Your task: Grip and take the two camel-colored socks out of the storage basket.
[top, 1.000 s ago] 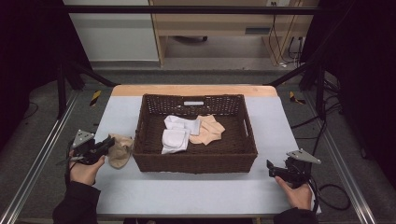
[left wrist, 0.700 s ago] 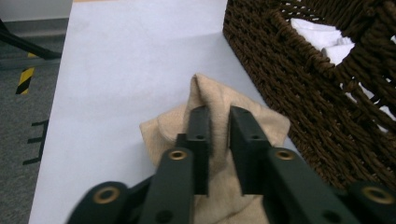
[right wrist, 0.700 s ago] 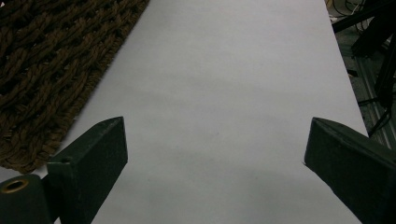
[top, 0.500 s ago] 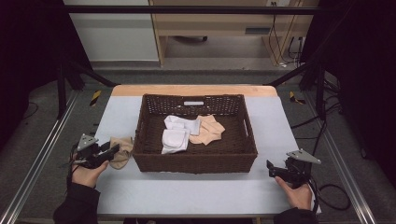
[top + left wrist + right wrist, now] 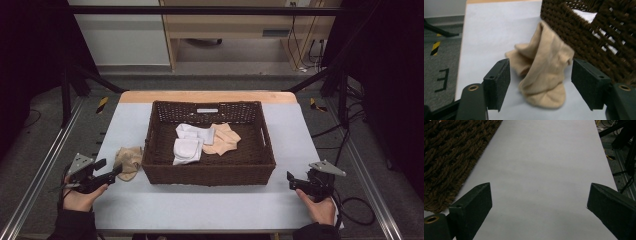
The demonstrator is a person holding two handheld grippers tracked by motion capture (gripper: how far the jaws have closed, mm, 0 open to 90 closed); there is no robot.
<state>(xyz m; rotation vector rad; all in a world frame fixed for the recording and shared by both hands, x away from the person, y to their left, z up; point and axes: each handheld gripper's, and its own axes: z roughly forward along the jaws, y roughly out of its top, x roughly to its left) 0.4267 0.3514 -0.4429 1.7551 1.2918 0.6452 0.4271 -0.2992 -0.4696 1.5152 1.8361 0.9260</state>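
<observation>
The counter (image 5: 210,205) carries a woven basket (image 5: 210,172) holding white and beige socks. A beige sock (image 5: 544,72) lies crumpled just left of it, released between the left claw (image 5: 540,85), whose jaws have just been opening wide. The right claw (image 5: 539,205) waits wide, empty, at the near right.

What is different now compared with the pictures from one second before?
The left gripper has just opened its jaws and let go of the beige sock, which lies on the white table beside the brown wicker basket; the gripper drew back slightly. The right gripper, the basket and the socks inside it stayed as they were.
</observation>
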